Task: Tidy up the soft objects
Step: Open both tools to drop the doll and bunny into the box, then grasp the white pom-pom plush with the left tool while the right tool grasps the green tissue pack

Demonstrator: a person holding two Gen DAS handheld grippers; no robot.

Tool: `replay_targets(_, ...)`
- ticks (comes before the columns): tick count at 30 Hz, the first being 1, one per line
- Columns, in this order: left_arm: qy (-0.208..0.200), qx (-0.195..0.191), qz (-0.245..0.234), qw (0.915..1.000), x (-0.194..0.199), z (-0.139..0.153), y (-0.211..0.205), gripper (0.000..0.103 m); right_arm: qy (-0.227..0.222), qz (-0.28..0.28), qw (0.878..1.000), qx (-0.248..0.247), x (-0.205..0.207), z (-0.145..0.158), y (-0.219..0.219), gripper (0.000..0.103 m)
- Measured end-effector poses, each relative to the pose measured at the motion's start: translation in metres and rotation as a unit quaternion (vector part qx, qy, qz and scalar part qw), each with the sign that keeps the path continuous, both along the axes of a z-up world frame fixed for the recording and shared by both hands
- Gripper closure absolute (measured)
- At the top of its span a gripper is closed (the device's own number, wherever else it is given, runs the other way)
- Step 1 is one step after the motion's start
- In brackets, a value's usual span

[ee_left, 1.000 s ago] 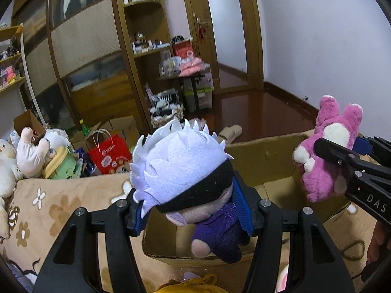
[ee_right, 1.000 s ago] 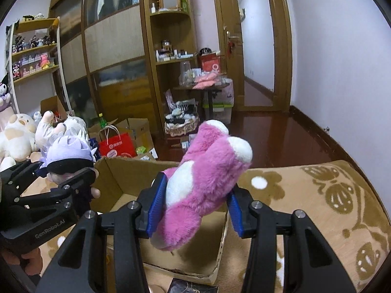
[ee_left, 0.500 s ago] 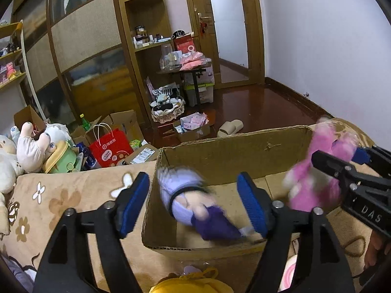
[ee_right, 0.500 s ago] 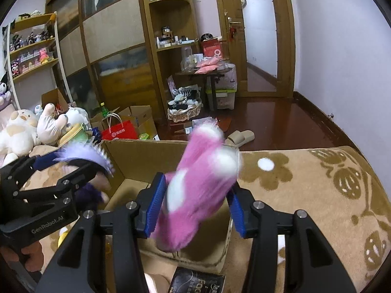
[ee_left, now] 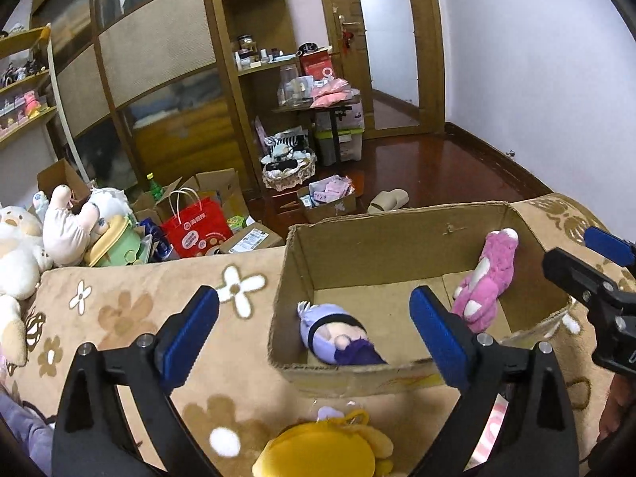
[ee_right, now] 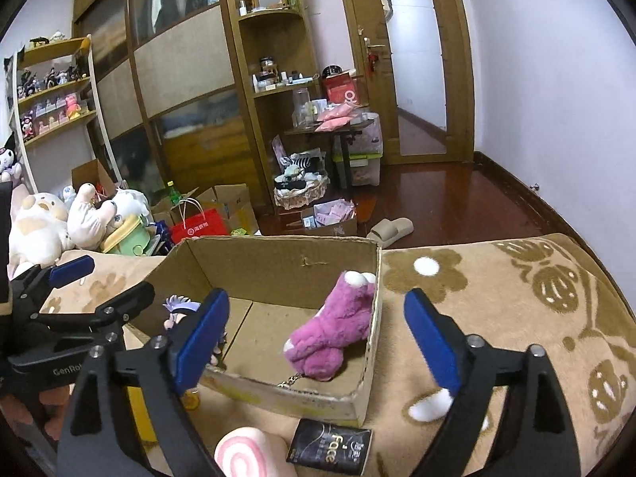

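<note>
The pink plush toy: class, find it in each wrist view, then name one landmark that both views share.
Left wrist view: pink plush toy right of centre, leaning in the cardboard box's right end.
Right wrist view: pink plush toy near centre, against the box's right wall.
Shared landmark: red paper bag on the floor behind.

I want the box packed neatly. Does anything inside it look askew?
Yes. The purple-haired doll lies on its side at the cardboard box's near wall, and the pink plush slumps against the side wall. Both grippers' jaws have just opened; nothing is between them.
</note>
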State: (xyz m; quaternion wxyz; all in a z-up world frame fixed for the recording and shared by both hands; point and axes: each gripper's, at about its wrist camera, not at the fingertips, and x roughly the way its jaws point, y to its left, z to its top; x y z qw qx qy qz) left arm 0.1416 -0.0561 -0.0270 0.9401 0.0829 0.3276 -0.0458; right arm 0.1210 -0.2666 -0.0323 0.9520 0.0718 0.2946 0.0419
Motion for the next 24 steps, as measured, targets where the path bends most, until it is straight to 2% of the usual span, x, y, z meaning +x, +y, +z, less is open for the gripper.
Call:
replay_targets(5,0.025,-0.019,0.007,0.9995,-0.014,0.004,0.015,0.007,-0.005,-0.003,1.000,-0.004,-0.017,0.009,0.001,0.000)
replay_targets(11,0.070,-0.006,0.014,0.9975,-0.028,0.006,0.027,0.007,-0.008,-0.002,1.000,-0.018,-0.040,0.017,0.010,0.000)
replay_targets(18,0.093,-0.009,0.027,0.9953,-0.047,0.009,0.040,0.007,0.002,0.006,1.000,-0.027,-0.064,0.018,0.018,0.000)
replay_targets(24,0.115,0.003,0.031,0.9929,-0.062,0.004,0.042,0.007,0.021,0.008,0.999,-0.030,-0.082,0.012,0.024,0.000)
